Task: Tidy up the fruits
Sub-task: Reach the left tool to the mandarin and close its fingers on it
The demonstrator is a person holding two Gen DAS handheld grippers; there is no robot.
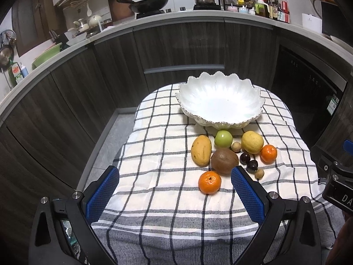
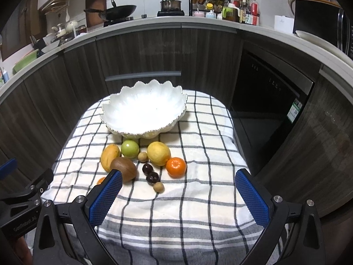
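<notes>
White scalloped ceramic bowl [image 1: 219, 103] at far end of black-and-white checked cloth [image 1: 154, 198]. Fruit cluster just before it: yellow-orange mango [image 1: 201, 150] left, round green apple [image 1: 223, 138] centre, yellow lemon [image 1: 252, 142] right; brown kiwi [image 1: 224, 160] nearer, orange tangerine [image 1: 209, 182] nearest.

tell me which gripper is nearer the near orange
Left. The left gripper has the near orange between its open fingers; the right gripper is further right, the orange peeking past its left finger.
</notes>
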